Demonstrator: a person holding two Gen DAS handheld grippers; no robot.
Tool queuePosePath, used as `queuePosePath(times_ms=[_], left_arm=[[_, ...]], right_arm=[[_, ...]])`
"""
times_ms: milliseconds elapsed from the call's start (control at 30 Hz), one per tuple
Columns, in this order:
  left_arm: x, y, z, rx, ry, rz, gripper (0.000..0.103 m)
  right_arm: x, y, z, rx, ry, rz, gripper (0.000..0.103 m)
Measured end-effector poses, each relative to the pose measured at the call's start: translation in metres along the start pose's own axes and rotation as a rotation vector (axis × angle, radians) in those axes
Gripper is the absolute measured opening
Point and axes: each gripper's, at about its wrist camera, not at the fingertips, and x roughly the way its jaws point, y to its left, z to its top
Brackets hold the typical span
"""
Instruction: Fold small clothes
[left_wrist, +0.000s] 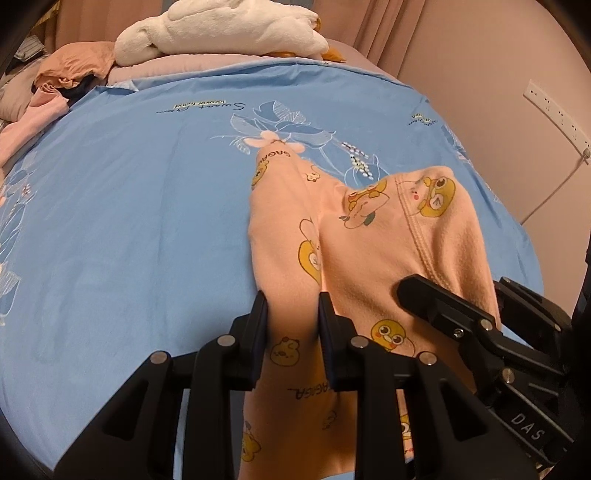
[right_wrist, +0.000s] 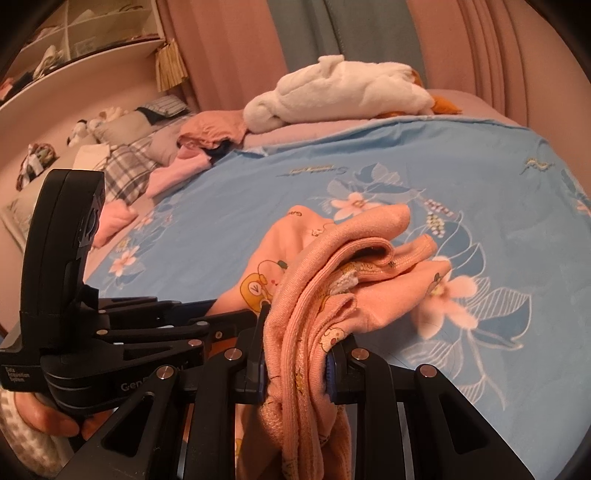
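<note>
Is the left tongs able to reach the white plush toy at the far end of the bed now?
Probably not. The left tongs are shut on the peach garment, and the white plush toy lies far across the blue sheet.

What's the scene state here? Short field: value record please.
surface: blue floral bedsheet
garment: peach cartoon-print baby garment, partly lifted off the sheet
left gripper: shut on a fold of the garment
right gripper: shut on bunched layers of the garment, ribbed edge showing
grippers: close together, side by side
background: white plush toy at far edge of bed; pile of pink clothes on the left
fold state: unfinished, garment bunched
</note>
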Motion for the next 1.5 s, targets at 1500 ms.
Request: queuePosePath(times_ms=[1500], left_arm=[[0.061, -0.006, 0.048, 0.017, 0.023, 0.027, 0.025]], right_arm=[[0.043, -0.06, 0.032, 0.038, 0.002, -0.009, 0.025]])
